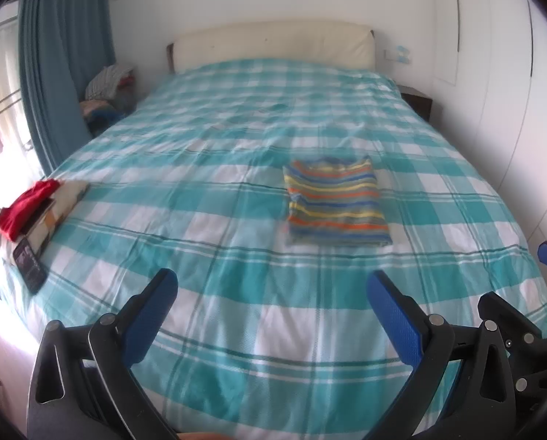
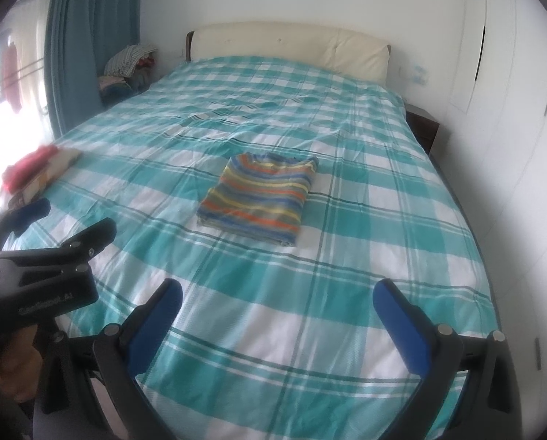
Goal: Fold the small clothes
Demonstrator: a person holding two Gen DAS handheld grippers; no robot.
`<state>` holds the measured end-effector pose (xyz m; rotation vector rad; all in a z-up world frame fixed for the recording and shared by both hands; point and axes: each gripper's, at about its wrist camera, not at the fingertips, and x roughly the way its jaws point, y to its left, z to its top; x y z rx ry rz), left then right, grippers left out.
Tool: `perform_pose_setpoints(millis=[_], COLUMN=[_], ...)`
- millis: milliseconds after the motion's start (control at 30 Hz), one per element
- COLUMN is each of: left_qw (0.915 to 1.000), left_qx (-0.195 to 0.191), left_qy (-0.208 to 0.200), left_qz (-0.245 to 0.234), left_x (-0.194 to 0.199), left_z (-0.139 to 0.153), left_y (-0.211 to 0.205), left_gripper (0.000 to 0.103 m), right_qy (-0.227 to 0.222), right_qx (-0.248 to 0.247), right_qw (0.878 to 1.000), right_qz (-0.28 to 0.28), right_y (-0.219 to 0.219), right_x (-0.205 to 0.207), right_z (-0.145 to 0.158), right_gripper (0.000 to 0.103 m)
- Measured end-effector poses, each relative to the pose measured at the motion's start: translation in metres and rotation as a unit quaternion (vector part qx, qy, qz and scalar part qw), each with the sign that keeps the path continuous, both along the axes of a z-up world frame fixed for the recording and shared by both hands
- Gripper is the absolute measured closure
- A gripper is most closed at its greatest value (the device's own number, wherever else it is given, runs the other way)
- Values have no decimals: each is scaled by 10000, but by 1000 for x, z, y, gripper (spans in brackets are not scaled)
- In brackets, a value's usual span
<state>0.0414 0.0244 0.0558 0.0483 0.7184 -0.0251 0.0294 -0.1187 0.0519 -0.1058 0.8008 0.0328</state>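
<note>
The striped shirt (image 1: 337,203) lies already folded into a neat rectangle on the checked bedspread (image 1: 236,330), about midway up the bed and a little right of centre, with its neckline at the far edge. It looks finished, so your step is most likely to leave it be and go for the next garment.

Nothing is touching it. Your left gripper (image 1: 273,293) hangs over the near end of the bed with its blue fingers spread wide and nothing between them. Your right gripper (image 2: 278,302) does the same just to the right of it, also spread and empty. In the right wrist view you can see the left gripper's side at the near left.

If you want to tidy the fold, press the near edge flat without dragging, because the bedspread is soft and would ripple under a sideways pull. Come down from above, not along the cloth.

The likeliest next piece is the red cloth (image 1: 28,205) at the left edge of the bed, resting on a pale patterned item (image 1: 59,209) that I cannot identify. Reach for it with the left gripper, pinching only the red layer so that what lies under it stays put. A dark flat object (image 1: 29,264) sits just nearer; keep clear of it.

Far left, beside the curtain (image 1: 64,55), a heap of clothes (image 1: 106,84) waits.
</note>
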Motion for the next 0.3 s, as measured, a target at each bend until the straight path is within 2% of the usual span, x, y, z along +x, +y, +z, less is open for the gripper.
perform_pose_setpoints(millis=[300], left_qw=[9997], left_qx=[185], left_qy=[-137], left_qz=[-12], left_x=[-1], left_z=[2], left_y=[6], left_gripper=[0], right_qy=[-5], right_qx=[-7], right_qw=[10000], right_qz=[-25], right_y=[-1], right_x=[0], right_z=[0], right_gripper=[1])
